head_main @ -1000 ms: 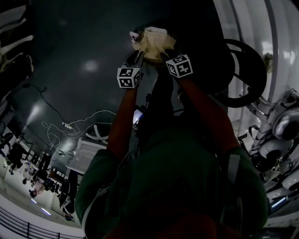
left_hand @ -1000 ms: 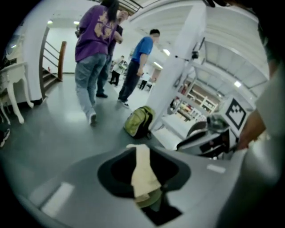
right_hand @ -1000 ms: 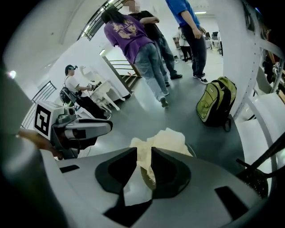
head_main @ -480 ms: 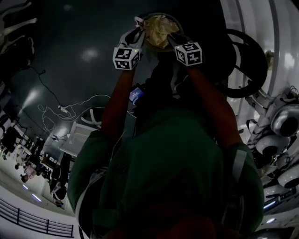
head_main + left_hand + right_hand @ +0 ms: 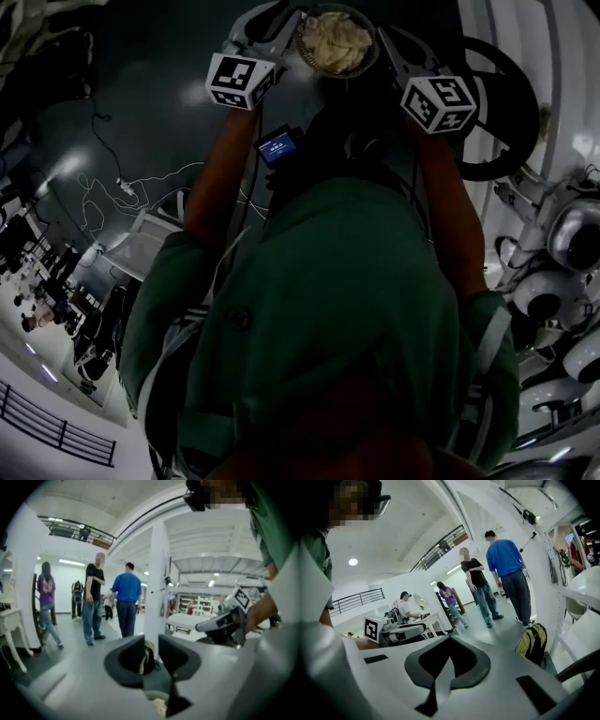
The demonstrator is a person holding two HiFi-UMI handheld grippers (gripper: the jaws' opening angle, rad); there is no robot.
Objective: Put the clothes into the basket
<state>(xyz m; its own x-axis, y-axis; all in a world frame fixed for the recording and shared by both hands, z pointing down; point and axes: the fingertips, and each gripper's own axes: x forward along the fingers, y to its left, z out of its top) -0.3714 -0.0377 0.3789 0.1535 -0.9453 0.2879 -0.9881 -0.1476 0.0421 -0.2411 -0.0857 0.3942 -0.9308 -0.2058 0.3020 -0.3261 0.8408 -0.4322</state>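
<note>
1. The pale clothes (image 5: pixel 336 42) lie bunched inside the round basket (image 5: pixel 339 76), at the top of the head view, just in front of you.
2. Your left gripper (image 5: pixel 151 654) is released. Its jaws have just been opening and stand apart with nothing between them.
3. Your right gripper (image 5: pixel 449 644) is clenched. Its jaws have just closed together on nothing.
4. The two grippers flank the basket without touching the clothes, so the drop looks finished.
5. Next, look for any garment left outside the basket; none shows here. If you find one, open the right jaws before reaching.
</note>
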